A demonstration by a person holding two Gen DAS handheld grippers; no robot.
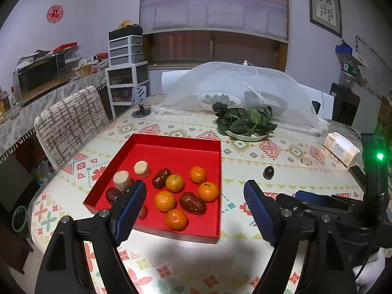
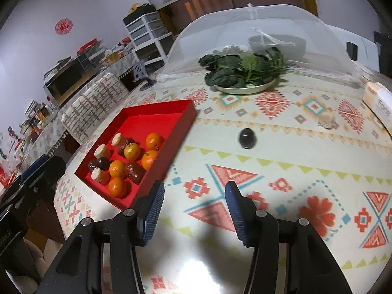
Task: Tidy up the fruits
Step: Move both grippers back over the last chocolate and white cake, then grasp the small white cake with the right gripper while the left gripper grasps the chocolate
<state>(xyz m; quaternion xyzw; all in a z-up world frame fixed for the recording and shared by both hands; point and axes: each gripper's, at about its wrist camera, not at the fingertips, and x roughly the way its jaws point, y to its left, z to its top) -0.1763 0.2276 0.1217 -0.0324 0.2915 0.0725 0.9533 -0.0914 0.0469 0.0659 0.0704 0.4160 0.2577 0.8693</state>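
Table w/ glossy patterned cloth is carrying the red tray, a stiff shallow box, already holding most fruits: round oranges, wrinkled dark dates, pale cut pieces. A smooth dark fruit is still lying outside. Left gripper & right gripper are both gaping, grasping nothing.

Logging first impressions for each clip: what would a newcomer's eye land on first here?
The shallow bright red cardboard tray left of centre on the patterned table, holding glossy round orange mandarins and dark red dates. Then the small dark egg-shaped fruit lying alone on the cloth, and the white mesh food dome behind.
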